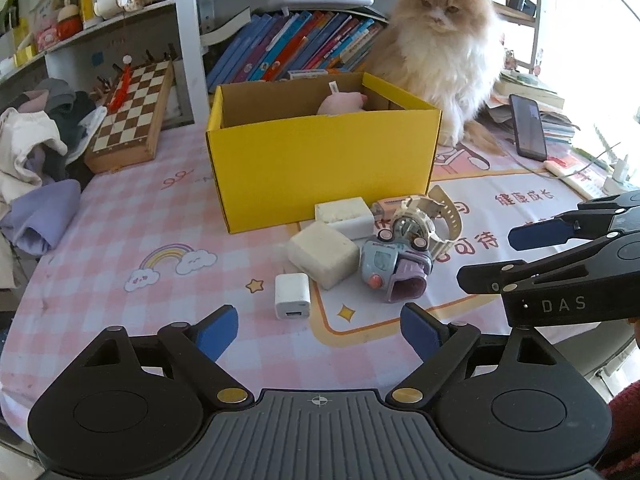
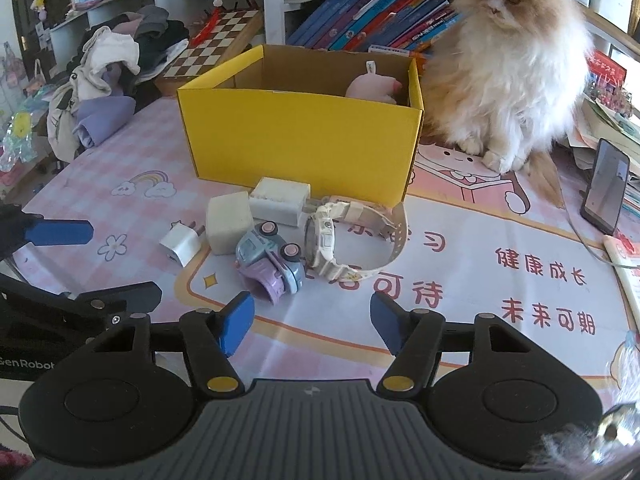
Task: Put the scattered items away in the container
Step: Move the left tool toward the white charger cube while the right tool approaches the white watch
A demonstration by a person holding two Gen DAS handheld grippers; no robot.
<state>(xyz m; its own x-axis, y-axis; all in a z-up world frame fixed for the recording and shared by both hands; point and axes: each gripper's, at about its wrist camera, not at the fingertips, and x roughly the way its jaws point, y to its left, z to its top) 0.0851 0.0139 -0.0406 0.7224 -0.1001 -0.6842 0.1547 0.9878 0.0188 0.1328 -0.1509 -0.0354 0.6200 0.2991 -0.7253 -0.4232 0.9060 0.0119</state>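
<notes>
Both your tongs hang low in their frames, empty. Your left gripper (image 1: pixel 319 330) stands wide apart over bare pink cloth, your right gripper (image 2: pixel 312 322) is parted about halfway with nothing between its blue pads.

The yellow cardboard box (image 1: pixel 320 160) sits mid-frame, open-topped, with a soft pink plush toy (image 1: pixel 342 104) already inside.

Just in front of it lies the clutter, bunched close:
- a small glossy white plug adapter (image 1: pixel 292 295), probably light and slippery, so pinch its flat sides
- a cream foam-like block (image 1: pixel 322 254), likely soft enough to squeeze squarely
- a white ribbed rectangular case (image 1: pixel 344 214) touching the box wall
- a blue and lilac toy car (image 2: pixel 268 262) tipped on its side, rigid, best taken across the body
- a cream plastic wristwatch (image 2: pixel 320 236) with a floppy strap, so take the stiff case

Open cloth surrounds the pile at lower left. The fluffy orange-and-white cat (image 1: pixel 440 48) sits at upper right beside the box, so approach the rim from the near side.
</notes>
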